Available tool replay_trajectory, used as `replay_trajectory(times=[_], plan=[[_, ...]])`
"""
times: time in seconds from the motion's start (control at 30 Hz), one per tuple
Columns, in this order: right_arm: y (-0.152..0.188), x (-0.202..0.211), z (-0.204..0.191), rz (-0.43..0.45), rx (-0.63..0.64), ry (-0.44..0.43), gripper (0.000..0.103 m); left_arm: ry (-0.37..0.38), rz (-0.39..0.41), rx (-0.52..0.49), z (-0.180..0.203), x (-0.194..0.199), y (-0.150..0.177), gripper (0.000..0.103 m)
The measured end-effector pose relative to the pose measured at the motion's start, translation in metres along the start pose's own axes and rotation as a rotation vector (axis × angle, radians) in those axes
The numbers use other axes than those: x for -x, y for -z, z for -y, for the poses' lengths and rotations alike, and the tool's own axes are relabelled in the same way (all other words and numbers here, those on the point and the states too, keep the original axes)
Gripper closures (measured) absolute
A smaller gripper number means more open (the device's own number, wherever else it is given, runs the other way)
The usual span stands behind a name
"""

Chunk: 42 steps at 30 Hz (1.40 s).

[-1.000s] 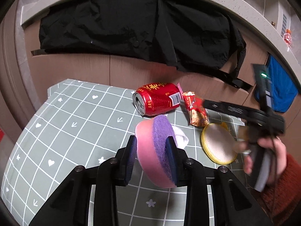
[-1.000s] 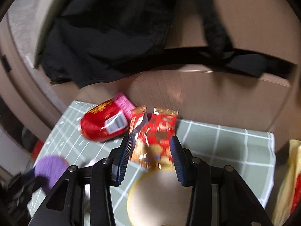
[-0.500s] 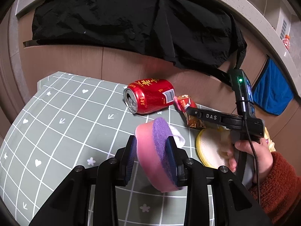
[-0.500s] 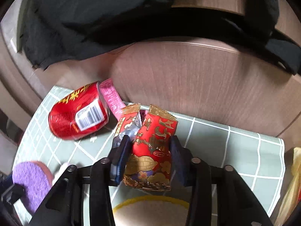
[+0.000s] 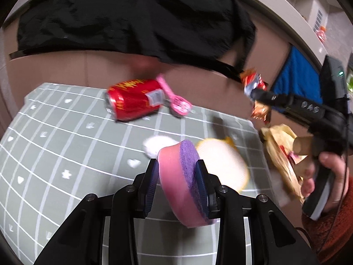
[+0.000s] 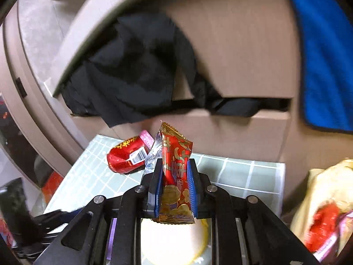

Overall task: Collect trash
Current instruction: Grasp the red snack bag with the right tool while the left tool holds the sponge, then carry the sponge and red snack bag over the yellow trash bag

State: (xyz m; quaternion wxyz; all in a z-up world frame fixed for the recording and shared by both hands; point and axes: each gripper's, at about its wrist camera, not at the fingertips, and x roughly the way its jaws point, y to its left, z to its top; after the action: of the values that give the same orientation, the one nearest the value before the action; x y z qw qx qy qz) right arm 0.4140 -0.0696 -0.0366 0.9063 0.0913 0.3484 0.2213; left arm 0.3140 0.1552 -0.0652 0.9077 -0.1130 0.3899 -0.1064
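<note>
My left gripper (image 5: pixel 176 165) is shut on a round pink and purple sponge (image 5: pixel 183 176), held on edge above the green checked tablecloth (image 5: pixel 55 132). A red and gold snack wrapper (image 6: pixel 176 154) stands upright between the pads of my right gripper (image 6: pixel 174 163); the jaws are closing and press on it. In the left wrist view that wrapper (image 5: pixel 253 80) hangs in the air past the table's right edge. A red can (image 5: pixel 134 101) lies on its side at the back, with a pink wrapper (image 5: pixel 178 105) beside it. A white tissue wad (image 5: pixel 154 145) lies near the sponge.
A round yellow-rimmed pad (image 5: pixel 222 163) lies on the cloth at the right. A yellowish bag (image 5: pixel 280 145) holding scraps hangs off the table's right side. Behind are a wooden cabinet, a draped black cloth (image 5: pixel 132 22) and a blue towel (image 5: pixel 302 75).
The right gripper's jaws have closed on the snack wrapper and lifted it off the table to the right. The left gripper has shifted sideways with the sponge in it.
</note>
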Motion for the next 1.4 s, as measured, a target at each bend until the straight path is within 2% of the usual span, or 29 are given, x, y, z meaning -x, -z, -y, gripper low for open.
replay_trajectory(times=[0.17,0.53,0.67,0.73,0.8,0.97,1.2,1.27,1.3,1.33,1.4], plan=[[0.017,0.034,-0.002,0.019,0.073,0.026,0.085,0.012,-0.020,-0.042,0.030,-0.006,0.007,0.068],[0.077,0.065,0.030,-0.047,0.033,0.014,0.085,0.013,-0.032,-0.088,0.066,-0.007,0.010,0.068],[0.092,0.067,0.039,-0.069,0.014,0.008,0.085,0.071,-0.048,-0.095,0.075,-0.012,0.014,0.060],[0.099,0.068,0.044,-0.079,0.004,0.007,0.084,0.062,-0.042,-0.105,0.079,-0.014,0.016,0.049],[0.104,0.069,0.048,-0.088,-0.004,0.004,0.084,0.041,-0.034,-0.107,0.081,-0.014,0.017,0.044],[0.112,0.073,0.054,-0.099,-0.015,0.006,0.084,-0.019,-0.048,-0.085,0.078,-0.020,0.020,0.044],[0.112,0.083,0.045,-0.077,0.023,0.019,0.083,-0.032,-0.066,-0.036,0.069,-0.024,0.023,0.044],[0.110,0.087,0.042,-0.066,0.038,0.021,0.083,-0.046,-0.077,-0.037,0.070,-0.025,0.024,0.046],[0.109,0.088,0.041,-0.062,0.044,0.021,0.083,-0.045,-0.088,-0.031,0.070,-0.026,0.025,0.055],[0.108,0.091,0.040,-0.055,0.051,0.021,0.083,-0.037,-0.102,-0.017,0.069,-0.026,0.025,0.069],[0.105,0.095,0.039,-0.045,0.060,0.020,0.083,-0.044,-0.101,-0.008,0.071,-0.024,0.025,0.071]])
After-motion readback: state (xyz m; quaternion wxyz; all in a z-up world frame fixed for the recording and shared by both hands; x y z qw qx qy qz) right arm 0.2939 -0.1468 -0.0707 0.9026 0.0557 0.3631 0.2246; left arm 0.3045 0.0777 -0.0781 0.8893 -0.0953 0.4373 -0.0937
